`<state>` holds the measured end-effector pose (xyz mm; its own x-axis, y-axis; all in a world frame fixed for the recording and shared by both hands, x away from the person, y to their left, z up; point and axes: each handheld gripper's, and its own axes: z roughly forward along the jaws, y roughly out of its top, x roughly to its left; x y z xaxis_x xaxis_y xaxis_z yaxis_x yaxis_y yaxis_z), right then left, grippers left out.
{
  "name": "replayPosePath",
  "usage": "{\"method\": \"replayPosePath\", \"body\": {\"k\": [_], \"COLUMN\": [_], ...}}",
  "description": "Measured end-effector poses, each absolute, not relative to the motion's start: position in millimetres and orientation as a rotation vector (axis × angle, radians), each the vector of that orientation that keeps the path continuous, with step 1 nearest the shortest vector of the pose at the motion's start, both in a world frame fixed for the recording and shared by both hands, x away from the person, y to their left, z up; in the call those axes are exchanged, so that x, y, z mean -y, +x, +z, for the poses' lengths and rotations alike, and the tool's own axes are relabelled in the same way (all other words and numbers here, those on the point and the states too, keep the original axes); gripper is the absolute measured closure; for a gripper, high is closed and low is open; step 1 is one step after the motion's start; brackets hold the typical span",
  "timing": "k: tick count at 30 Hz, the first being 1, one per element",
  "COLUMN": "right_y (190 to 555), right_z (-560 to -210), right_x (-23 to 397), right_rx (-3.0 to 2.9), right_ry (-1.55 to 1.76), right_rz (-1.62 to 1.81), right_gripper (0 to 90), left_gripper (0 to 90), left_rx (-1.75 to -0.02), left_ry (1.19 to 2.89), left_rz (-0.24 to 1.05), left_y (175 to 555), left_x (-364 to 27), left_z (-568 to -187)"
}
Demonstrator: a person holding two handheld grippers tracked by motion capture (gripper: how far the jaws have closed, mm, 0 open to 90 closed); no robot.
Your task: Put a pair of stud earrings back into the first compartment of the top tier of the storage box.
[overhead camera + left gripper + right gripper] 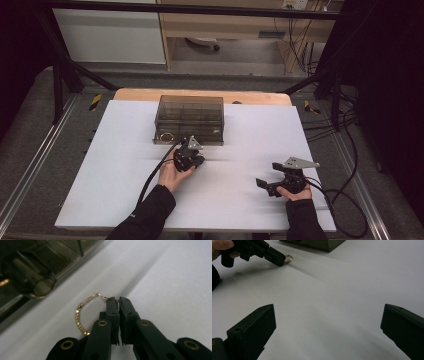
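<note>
So we're at the pick-up step here: our left gripper (pixel 118 300) has its jaws pinched together on one end of a gold beaded hoop earring (pixel 81 315), which lies on the white table cover (pixel 125 190) just in front of the smoky clear compartment box (pixel 189 119), centre of the high view. Our guess is the earring goes into that box, so next we'd need to lift without it slipping. It's only caught by its thin end, so a slow, steady raise seems wise.

Our right gripper (pixel 328 327) sits at the lower right of the high view, jaws spread wide with nothing between them, well apart from the action.

Room-wise: the wooden table edge (pixel 200 94) peeks out at the top, grey carpet (pixel 30 125) around, black frame bars (pixel 190 9) above, cables (pixel 300 50) upper right.
</note>
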<state>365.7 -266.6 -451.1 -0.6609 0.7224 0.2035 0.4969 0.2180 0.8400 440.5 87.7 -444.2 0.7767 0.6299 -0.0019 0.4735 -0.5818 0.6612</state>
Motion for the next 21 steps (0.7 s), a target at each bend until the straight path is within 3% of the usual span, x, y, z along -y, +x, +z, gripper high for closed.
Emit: {"method": "replayPosePath", "body": {"k": [21], "right_y": [365.9], "right_z": [-451.4], "right_x": [266.5], "right_rx": [-2.261], "right_ry": [1.153], "right_rz": [1.417], "right_gripper": [0.5], "left_gripper": [86.5], "left_rx": [-0.815], "left_ry": [2.281], "left_rz": [0.306], "left_y": [427.2], "left_x": [-97.4], "left_z": [-427.2]}}
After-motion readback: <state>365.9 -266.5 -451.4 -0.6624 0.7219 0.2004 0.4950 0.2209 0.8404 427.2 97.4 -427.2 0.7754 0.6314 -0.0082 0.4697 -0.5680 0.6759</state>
